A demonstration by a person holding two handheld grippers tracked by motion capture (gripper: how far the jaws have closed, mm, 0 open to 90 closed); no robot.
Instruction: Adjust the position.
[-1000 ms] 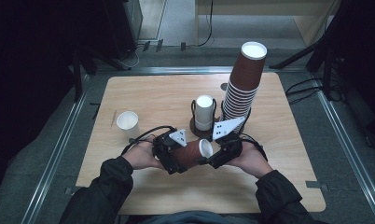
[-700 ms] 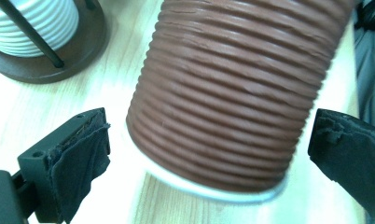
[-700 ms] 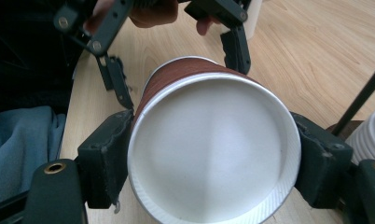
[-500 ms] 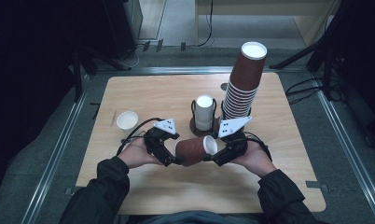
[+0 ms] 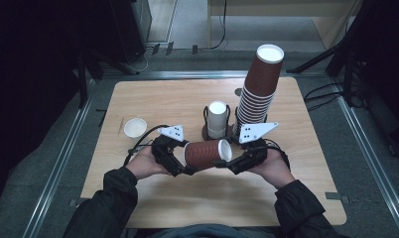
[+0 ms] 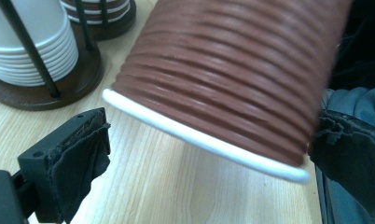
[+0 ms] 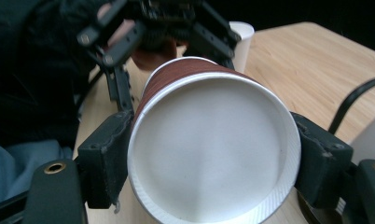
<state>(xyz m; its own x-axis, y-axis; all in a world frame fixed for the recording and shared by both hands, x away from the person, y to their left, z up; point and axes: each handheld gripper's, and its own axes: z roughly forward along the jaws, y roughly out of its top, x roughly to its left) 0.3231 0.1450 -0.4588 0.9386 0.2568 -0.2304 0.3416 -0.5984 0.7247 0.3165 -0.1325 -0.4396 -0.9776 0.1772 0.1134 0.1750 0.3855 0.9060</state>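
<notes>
Sideways, brown cup above the table, right gripper jaws pinching its rim, left gripper jaws spread around it

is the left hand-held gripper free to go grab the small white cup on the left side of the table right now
Probably not yet. The path to the small white paper cup looks clear, but the left hand-held gripper seems busy with the brown ribbed paper cup, which the right hand-held gripper clamps at its rim.
</notes>
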